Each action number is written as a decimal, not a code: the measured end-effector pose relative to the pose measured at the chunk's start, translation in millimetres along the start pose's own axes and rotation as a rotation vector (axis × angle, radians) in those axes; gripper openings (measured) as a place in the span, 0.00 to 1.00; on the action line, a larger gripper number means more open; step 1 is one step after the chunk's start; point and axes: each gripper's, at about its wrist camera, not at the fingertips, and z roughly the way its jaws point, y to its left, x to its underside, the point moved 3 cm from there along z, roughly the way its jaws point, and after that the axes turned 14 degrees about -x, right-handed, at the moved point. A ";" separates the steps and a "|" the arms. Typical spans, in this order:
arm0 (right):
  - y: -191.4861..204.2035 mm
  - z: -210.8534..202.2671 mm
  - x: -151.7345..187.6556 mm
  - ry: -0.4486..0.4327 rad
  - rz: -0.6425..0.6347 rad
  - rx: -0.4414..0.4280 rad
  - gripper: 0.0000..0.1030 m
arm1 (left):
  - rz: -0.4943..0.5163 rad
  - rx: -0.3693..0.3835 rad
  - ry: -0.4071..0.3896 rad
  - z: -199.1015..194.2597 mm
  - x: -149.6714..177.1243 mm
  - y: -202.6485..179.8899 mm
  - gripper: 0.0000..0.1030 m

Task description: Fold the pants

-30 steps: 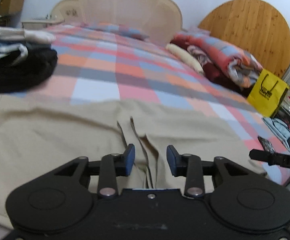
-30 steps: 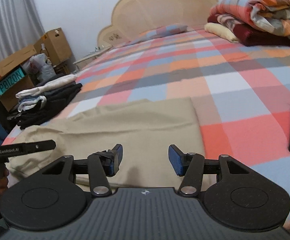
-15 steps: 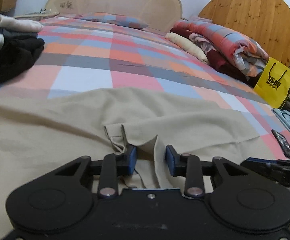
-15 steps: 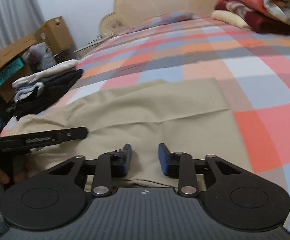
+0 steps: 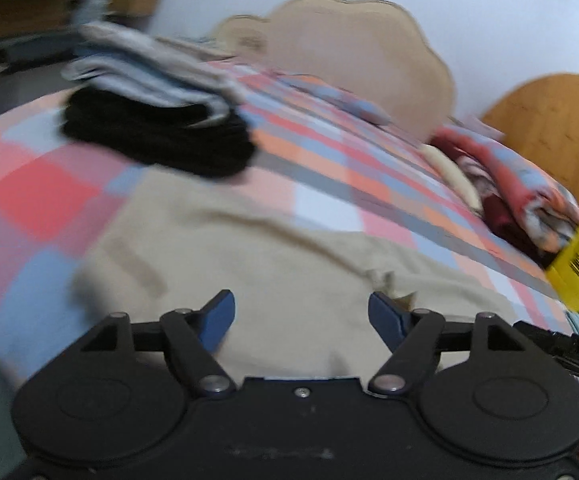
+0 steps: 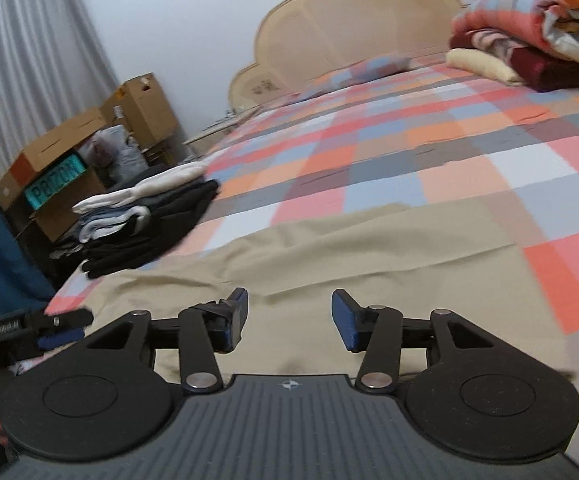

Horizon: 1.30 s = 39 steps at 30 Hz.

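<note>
While jaws gape, pants [image 6: 369,256] flat

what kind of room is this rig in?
Almost certainly a home bedroom: a bed with a checked cover and scalloped headboard, a folded quilt at its head, stacked folded clothes, and the beige pants laid out for folding.
</note>
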 end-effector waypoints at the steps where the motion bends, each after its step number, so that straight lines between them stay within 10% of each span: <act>1: 2.8 5.1 1.6 0.005 0.007 -0.008 0.78 | -0.028 -0.013 0.010 -2.2 4.7 8.3 0.72; 18: 43.3 37.9 27.2 0.080 0.031 -0.002 0.81 | -0.289 0.012 0.032 22.9 17.4 81.0 0.73; 23: 54.9 47.9 29.8 0.094 -0.035 0.025 0.37 | -0.321 0.018 0.008 47.1 5.4 77.5 0.79; 26: 58.6 62.9 27.7 0.099 -0.043 0.017 0.32 | -0.307 0.002 -0.011 54.4 -0.1 66.7 0.78; 30: 60.8 85.5 23.5 0.094 -0.052 0.007 0.27 | -0.283 -0.033 -0.044 57.3 -8.4 54.7 0.48; 32: 58.0 98.9 27.4 0.115 -0.044 0.003 0.27 | -0.260 -0.057 -0.065 54.0 -13.0 49.8 0.17; 39: 54.4 90.9 30.9 0.111 0.029 -0.071 0.25 | -0.189 0.047 -0.177 16.2 -47.6 13.0 0.11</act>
